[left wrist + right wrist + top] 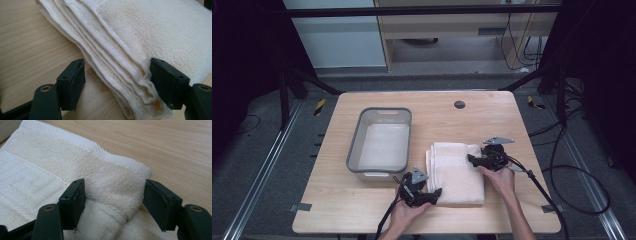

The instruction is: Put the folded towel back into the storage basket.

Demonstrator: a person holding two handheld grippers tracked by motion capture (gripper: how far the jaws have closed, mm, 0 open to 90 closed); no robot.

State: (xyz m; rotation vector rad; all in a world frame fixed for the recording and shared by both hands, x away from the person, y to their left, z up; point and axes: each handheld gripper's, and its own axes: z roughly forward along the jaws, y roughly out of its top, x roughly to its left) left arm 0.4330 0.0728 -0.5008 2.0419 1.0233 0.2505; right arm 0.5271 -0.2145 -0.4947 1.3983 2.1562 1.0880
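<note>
A folded cream towel point(457, 172) lies on the wooden table point(357, 202), right of the centre. My left gripper point(435, 195) is at the towel's near left corner. In the left gripper view its jaws stand wide around the stacked hems of the towel point(150, 32); the left gripper point(116, 62) has bare wood showing beside one pad. My right gripper point(472, 161) reaches in from the right at the towel's far right part. In the right gripper view a folded corner of the towel point(75, 165) sits between the spread jaws of the right gripper point(114, 182), not visibly squeezed.
A grey plastic bin point(357, 145) stands just left of the towel, with something pale lying flat in it. A small dark round cap point(459, 104) is set in the tabletop at the back. A black cable point(562, 172) loops off the right edge.
</note>
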